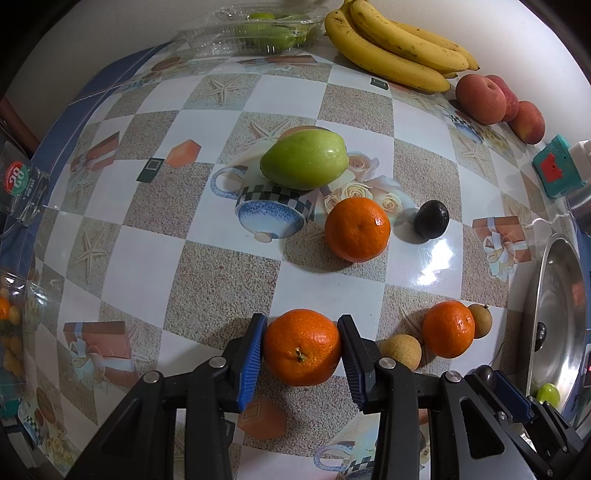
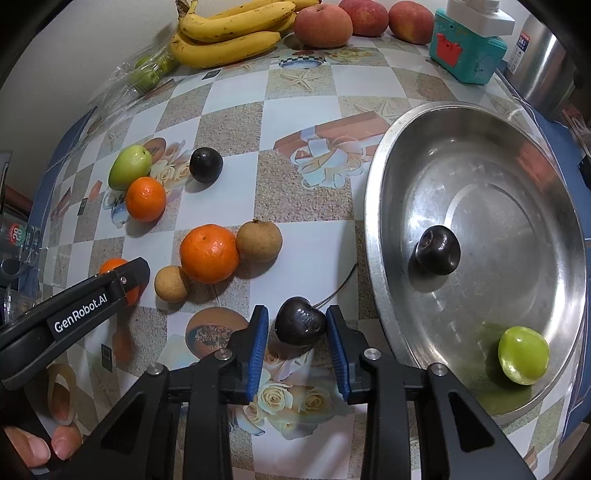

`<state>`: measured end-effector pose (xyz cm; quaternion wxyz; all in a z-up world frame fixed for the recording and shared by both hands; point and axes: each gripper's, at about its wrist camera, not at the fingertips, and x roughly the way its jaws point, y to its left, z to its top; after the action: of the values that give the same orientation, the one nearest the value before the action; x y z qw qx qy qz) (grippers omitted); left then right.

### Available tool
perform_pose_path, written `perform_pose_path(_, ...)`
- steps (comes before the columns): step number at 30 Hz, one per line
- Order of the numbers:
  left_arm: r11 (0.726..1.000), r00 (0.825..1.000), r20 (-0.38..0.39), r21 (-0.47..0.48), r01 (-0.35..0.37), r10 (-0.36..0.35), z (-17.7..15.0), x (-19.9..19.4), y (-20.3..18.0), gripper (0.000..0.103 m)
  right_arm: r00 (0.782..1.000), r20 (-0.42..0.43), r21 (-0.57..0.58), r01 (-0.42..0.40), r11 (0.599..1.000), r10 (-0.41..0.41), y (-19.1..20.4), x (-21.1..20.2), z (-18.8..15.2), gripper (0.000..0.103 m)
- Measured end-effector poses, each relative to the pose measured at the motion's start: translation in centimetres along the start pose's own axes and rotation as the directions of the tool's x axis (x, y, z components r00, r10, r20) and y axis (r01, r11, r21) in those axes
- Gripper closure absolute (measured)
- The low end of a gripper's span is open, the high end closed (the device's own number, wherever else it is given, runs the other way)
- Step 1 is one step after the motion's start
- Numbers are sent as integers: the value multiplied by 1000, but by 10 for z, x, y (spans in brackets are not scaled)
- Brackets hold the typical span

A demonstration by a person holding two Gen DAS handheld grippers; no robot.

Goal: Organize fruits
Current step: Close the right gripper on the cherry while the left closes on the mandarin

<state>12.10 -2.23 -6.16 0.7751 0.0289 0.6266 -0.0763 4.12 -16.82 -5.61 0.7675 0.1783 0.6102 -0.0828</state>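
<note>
My left gripper (image 1: 302,321) points down at the table, shut on a tangerine (image 1: 301,347) with both blue pads against its sides. In the right wrist view, my right gripper (image 2: 297,312) is shut on a dark cherry (image 2: 301,321) with a stem, just left of the steel bowl (image 2: 373,221). The bowl holds another dark cherry (image 2: 438,250) and a green fruit (image 2: 522,355). Loose on the tablecloth are two more tangerines (image 2: 209,253) (image 2: 146,198), two longans (image 2: 259,240) (image 2: 171,283), a green fruit (image 2: 129,166) and a dark fruit (image 2: 206,164).
Bananas (image 2: 229,37), peaches (image 2: 323,26) and a clear box of green fruit (image 1: 258,31) line the back edge by the wall. A teal device (image 2: 467,51) and a steel canister (image 2: 543,74) stand behind the bowl. A person's fingers (image 2: 37,446) show at bottom left.
</note>
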Motion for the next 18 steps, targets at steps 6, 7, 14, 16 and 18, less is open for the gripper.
perform_pose_path(6, 1000, 1000, -2, -3, 0, 0, 0, 0, 0, 61, 1000, 1, 11, -9, 1000, 9, -3, -2, 0, 75)
perform_pose_path(7, 1000, 1000, -2, -3, 0, 0, 0, 0, 0, 61, 1000, 1, 10, -8, 1000, 8, -3, -2, 0, 75)
perform_pose_path(14, 1000, 1000, -3, -2, -3, 3, 0, 1, 0, 61, 1000, 4, 14, -18, 1000, 18, -4, -2, 2, 75)
perform_pose_path(16, 1000, 1000, -3, -2, -6, 6, 0, 1, 0, 61, 1000, 7, 15, -22, 1000, 22, -4, -4, 2, 75)
perform_pose_path(18, 1000, 1000, -2, -3, -10, 10, 0, 1, 0, 61, 1000, 10, 15, -25, 1000, 25, -4, -6, 3, 75)
